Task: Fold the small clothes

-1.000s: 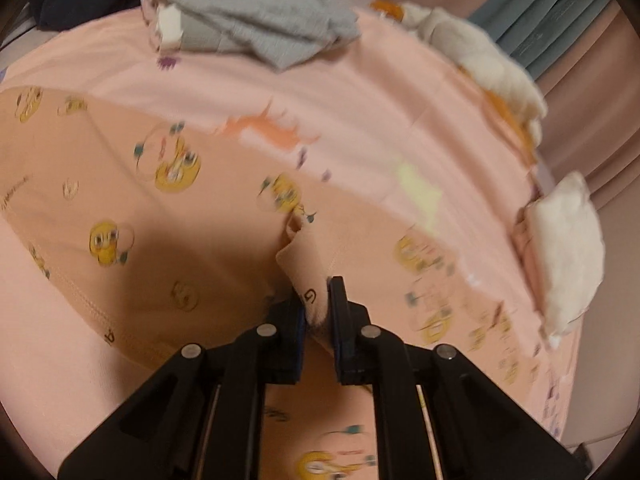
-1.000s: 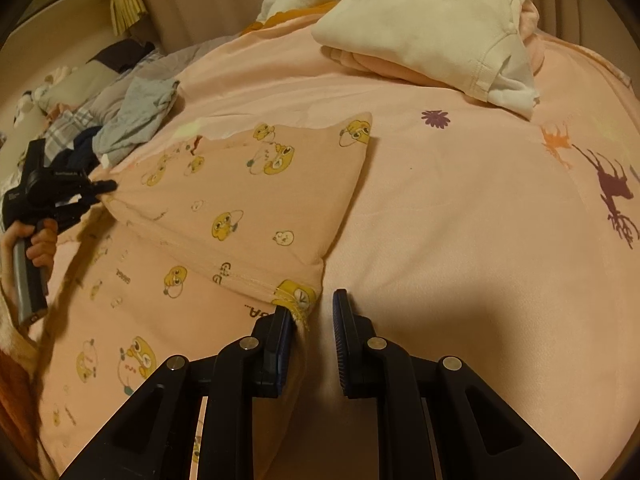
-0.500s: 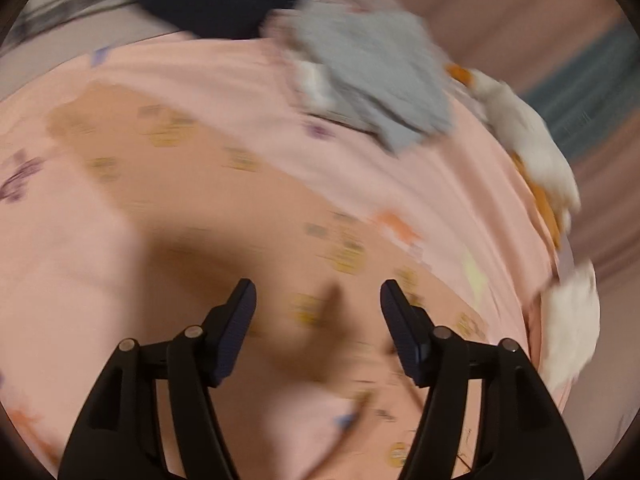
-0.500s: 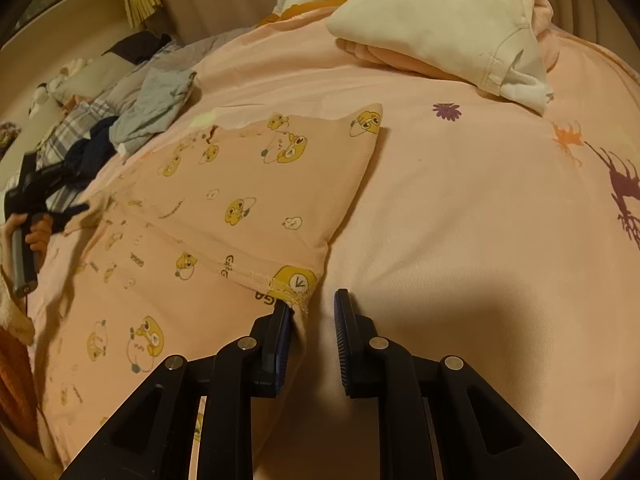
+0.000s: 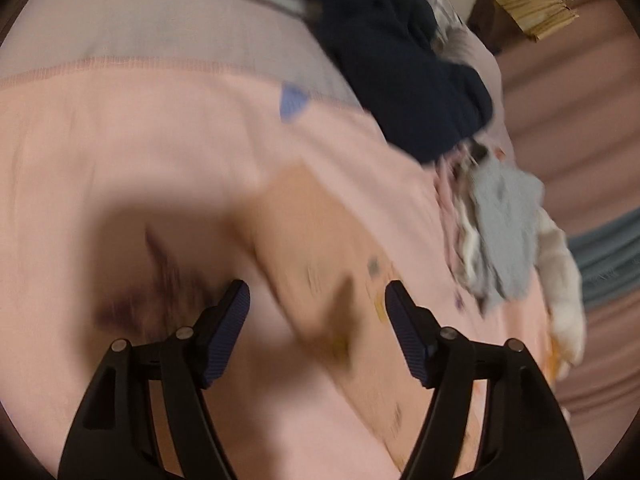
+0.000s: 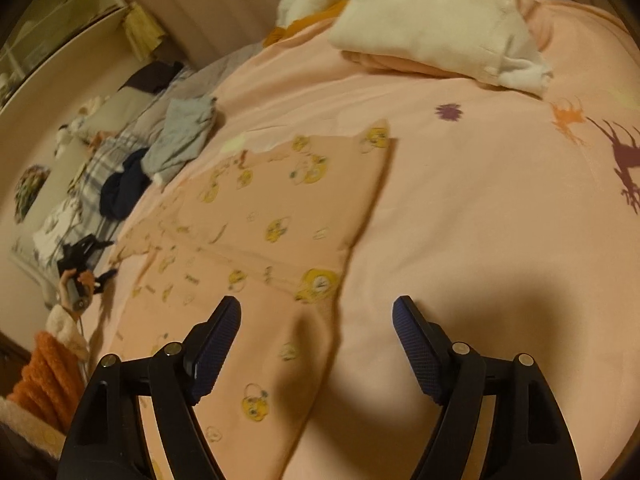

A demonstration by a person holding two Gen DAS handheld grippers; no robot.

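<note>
A peach garment with yellow cartoon prints (image 6: 280, 216) lies flat on the pink bedspread (image 6: 480, 220), its upper part folded down over the lower. My right gripper (image 6: 316, 320) is open and empty, hovering above the garment's right edge. My left gripper (image 5: 318, 304) is open and empty over the garment's far side (image 5: 320, 248), which is blurred by motion. The left gripper also shows small in the right wrist view (image 6: 86, 256), at the garment's left end.
A folded white garment on a pink one (image 6: 436, 20) lies at the back right. A grey top (image 6: 180, 136) and a navy item (image 6: 120, 192) sit in a pile at the left, also in the left wrist view (image 5: 400, 60). An orange fluffy item (image 6: 44, 376) is near left.
Both grippers opened and let go of the garment. The left gripper pulled away and swung left; the right gripper rose back from the folded edge.
</note>
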